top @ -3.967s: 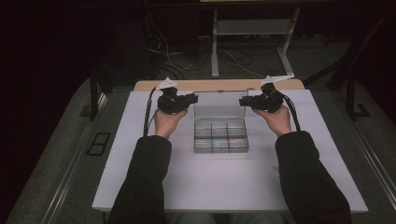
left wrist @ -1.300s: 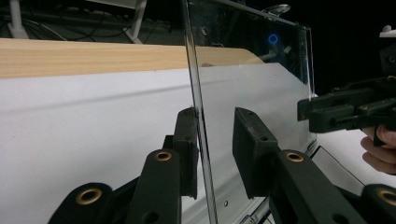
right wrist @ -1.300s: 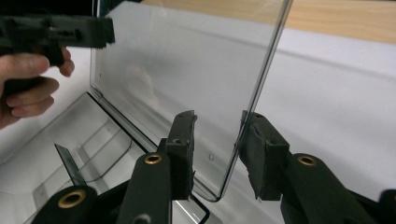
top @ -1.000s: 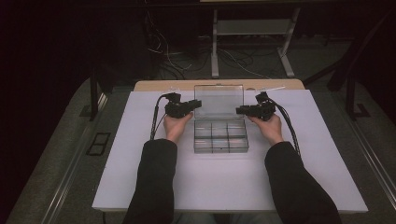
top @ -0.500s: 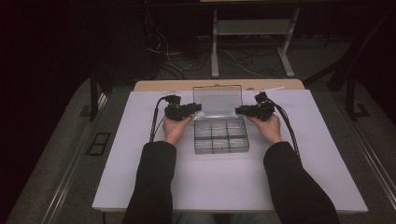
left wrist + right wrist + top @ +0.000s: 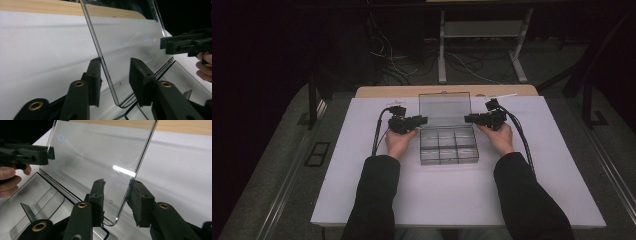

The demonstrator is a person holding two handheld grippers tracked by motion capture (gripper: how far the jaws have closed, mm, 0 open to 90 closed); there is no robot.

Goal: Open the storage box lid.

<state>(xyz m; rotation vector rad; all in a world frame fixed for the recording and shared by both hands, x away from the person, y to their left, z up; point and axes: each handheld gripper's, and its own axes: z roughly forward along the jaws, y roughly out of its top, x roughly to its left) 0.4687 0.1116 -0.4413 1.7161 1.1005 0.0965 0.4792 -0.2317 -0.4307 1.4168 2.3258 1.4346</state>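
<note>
From my seat at the near edge, my two dark sleeves (image 6: 372,200) run forward over the white table cover (image 6: 362,200) to the hands. Just ahead of them sits the clear plastic compartment box (image 6: 448,146), its tray flat on the cover between my hands, divided into small compartments. Its lid (image 6: 445,109) stands raised at the far side, tilted back on its hinge.

My left gripper (image 6: 418,120) has its jaws either side of the lid's left edge. In the left gripper view the lid (image 6: 130,45) passes between the two pads (image 6: 95,80) with a gap visible on at least one side, so I read it as parted, not pinching; the jaws have just been closing a little with the lid edge between them.

My right gripper (image 6: 472,119) straddles the lid's right edge likewise; in its own view the lid (image 6: 100,157) sits between the pads (image 6: 98,195), not clearly pressed.

Beyond the cover lies a wooden tabletop strip (image 6: 387,91), then floor cables (image 6: 412,65).
</note>
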